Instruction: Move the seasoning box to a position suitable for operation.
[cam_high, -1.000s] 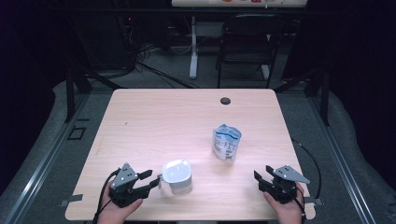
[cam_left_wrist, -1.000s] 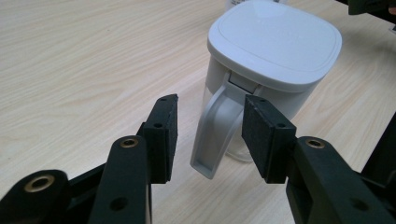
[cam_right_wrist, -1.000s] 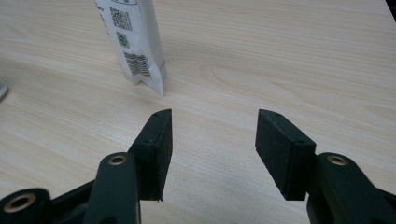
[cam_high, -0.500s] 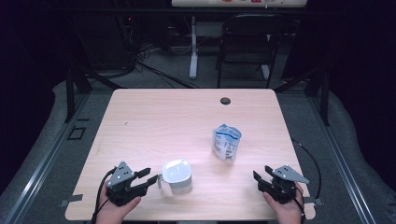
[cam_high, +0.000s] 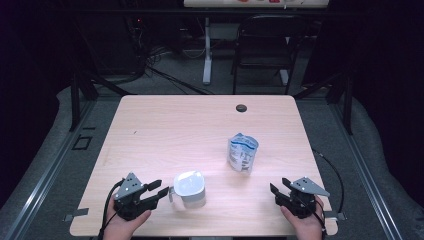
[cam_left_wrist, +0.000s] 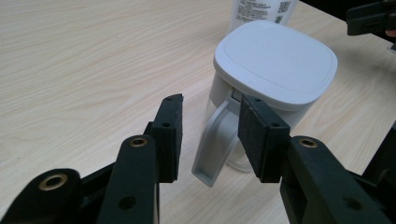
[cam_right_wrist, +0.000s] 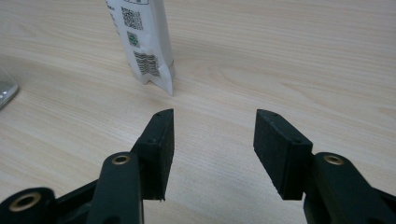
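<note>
At the lower left of the high view, the left gripper (cam_high: 161, 190) rests low on the wooden surface (cam_high: 180, 130), its jaws spread and pointing right at a white lidded jug (cam_high: 189, 189). From the left gripper view, the jug's handle (cam_left_wrist: 212, 140) stands between the two black pads, nearer the right-hand one, with a gap on each side; the jaws grip nothing. Behind the jug's square lid (cam_left_wrist: 276, 60), near the top edge of that view, rises the foot of a white printed pouch (cam_left_wrist: 261, 9). At the lower right of the high view, the right gripper (cam_high: 278, 189) sits well apart from the jug, jaws wide and empty. Its own view shows the pouch (cam_right_wrist: 142, 44) standing upright at upper left, beyond the pads and clear of them.
</note>
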